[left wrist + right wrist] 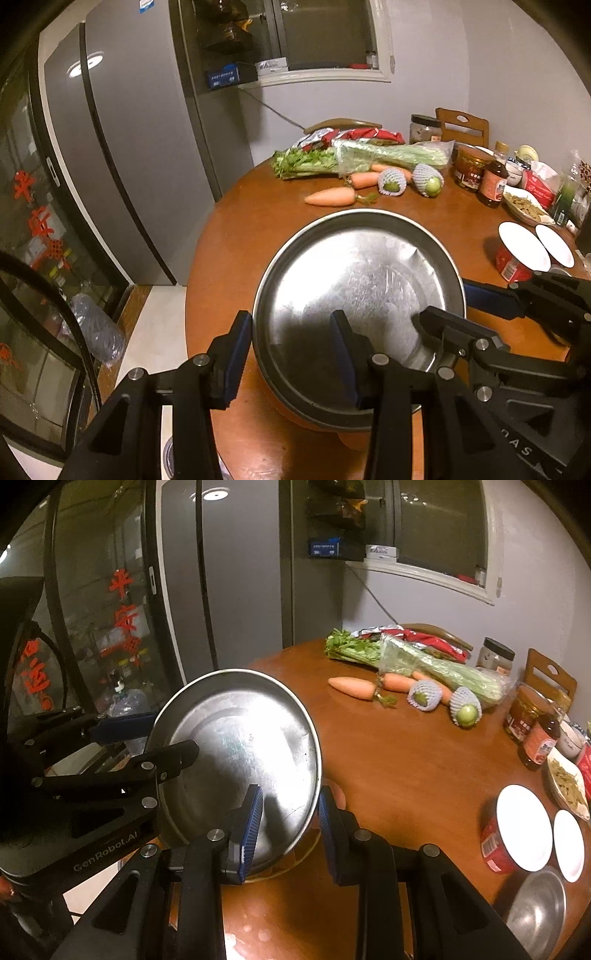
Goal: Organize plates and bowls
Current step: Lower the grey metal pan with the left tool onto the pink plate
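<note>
Where tools clamp steel pan (354,295) | rim hidden | underside unseen

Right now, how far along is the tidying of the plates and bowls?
Nothing looks stacked yet. In hand: the large metal plate, its rim gripped on both sides by the left fingers and the right fingers, tilted above the table. Left to do: two white plates sit apart near the table's edge, one on a red tub, and a small metal bowl stands alone beside them.
</note>
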Tool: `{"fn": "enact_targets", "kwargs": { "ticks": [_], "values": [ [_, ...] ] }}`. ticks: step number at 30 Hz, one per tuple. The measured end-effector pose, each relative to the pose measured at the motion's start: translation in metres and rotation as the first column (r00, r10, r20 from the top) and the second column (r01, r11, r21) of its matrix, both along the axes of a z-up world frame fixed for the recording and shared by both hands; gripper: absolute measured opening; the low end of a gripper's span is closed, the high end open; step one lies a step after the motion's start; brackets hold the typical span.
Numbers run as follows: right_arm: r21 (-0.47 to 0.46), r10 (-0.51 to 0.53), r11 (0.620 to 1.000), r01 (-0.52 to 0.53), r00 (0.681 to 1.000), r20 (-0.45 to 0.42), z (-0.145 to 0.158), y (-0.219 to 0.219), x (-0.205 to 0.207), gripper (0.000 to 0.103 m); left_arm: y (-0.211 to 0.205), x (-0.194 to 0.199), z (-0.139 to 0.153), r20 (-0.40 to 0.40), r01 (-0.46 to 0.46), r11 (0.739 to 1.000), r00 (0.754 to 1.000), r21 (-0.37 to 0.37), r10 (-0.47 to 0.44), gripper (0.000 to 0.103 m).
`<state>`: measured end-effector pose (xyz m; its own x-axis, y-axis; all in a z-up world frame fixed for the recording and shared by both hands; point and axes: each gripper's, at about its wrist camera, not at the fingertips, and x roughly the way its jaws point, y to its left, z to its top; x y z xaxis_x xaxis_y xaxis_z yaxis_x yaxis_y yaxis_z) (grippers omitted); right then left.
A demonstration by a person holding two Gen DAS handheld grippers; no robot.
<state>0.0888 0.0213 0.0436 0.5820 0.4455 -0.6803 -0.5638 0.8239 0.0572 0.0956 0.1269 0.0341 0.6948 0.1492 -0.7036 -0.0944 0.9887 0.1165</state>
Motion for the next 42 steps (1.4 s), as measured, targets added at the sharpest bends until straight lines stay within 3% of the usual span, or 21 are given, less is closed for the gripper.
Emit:
{"fn": "enact_targets", "kwargs": {
  "ticks": [19,42],
  "values": [
    [-0.033,0.010,0.999,-0.012,0.998,-0.057,-0.032,0.016,0.019,0.032,0.012,0.012,-0.026,-0.052,-0.009,1.000,0.999,-0.024,0.008,0.043],
    [-0.066,-0.007,0.998,0.005,0.999,-0.036,-0.044,0.017,0.015,0.033,0.013,0.013,-0.039,-0.047,0.009,0.999,0.999,-0.037,-0.011,0.044]
  ]
}}
